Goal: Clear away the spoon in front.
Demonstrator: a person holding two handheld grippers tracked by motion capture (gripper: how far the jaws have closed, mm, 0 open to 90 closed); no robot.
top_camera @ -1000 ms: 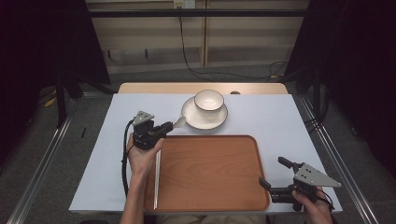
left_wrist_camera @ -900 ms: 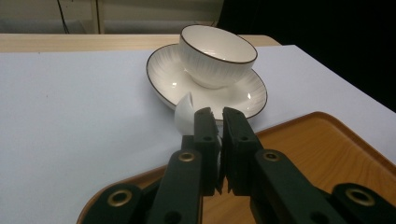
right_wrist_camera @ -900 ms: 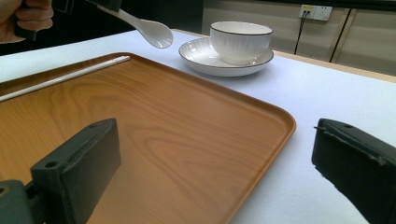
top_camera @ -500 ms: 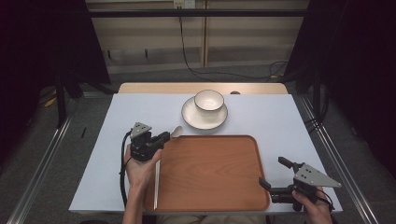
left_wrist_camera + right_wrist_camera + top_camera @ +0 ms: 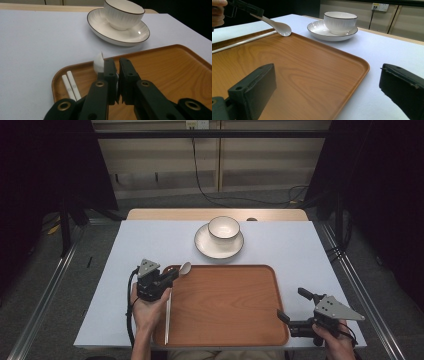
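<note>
Over the wooden tray's (image 5: 225, 305) far left corner, my left claw (image 5: 172, 274) is clamped tight on the handle of a white spoon (image 5: 184, 268), whose bowl hangs just above the tray rim. Two white chopsticks (image 5: 70, 85) lie along the tray's left edge beneath it. My right claw (image 5: 290, 307) rests wide open and empty beside the tray's near right corner on the worktop (image 5: 295, 250).

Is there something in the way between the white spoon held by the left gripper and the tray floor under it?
Nothing visible blocks it. The left gripper holds the spoon by its handle over the tray's far left corner. The white chopsticks lie along the left edge, beside that spot, not under the spoon's bowl.
</note>
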